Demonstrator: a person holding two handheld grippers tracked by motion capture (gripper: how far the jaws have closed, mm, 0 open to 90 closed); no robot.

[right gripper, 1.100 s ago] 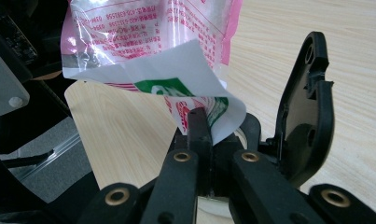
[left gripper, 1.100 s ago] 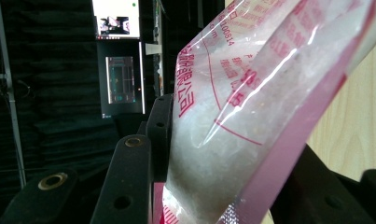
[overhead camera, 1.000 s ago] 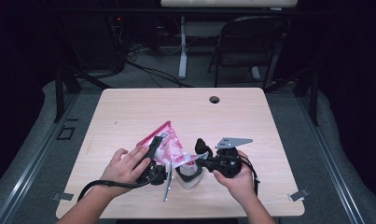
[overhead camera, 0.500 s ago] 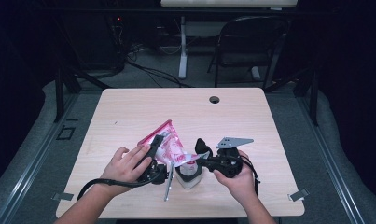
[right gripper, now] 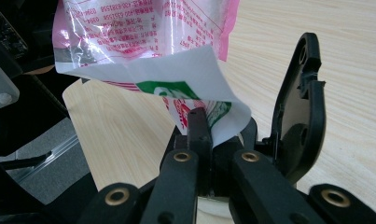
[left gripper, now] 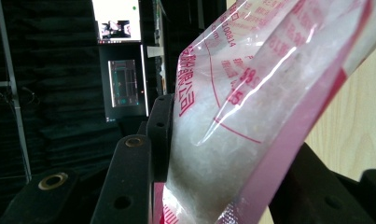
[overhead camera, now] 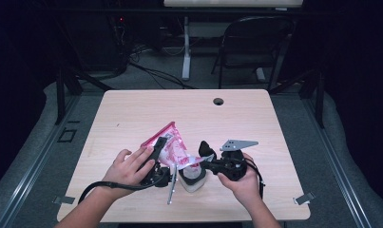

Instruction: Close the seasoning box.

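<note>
A clear plastic bag with pink edges and red print (overhead camera: 169, 145) holds a white grainy filling and hangs tilted above a small white container (overhead camera: 192, 180). The container's black flip lid (overhead camera: 206, 148) stands open. My left gripper (overhead camera: 157, 160) is shut on the bag's lower left part; in the left gripper view the bag (left gripper: 251, 112) sits squeezed between its jaws (left gripper: 223, 177). My right gripper (overhead camera: 201, 164) is shut on the bag's lower corner, a white and green flap (right gripper: 195, 79), pinched at the jaw tips (right gripper: 209, 128). The black lid (right gripper: 300, 107) rises just right of them.
A thin metal utensil (overhead camera: 171, 190) lies on the light wooden table (overhead camera: 255, 118) just left of the container. A round cable hole (overhead camera: 218, 101) is at the far side. A black chair (overhead camera: 255, 42) stands beyond the table.
</note>
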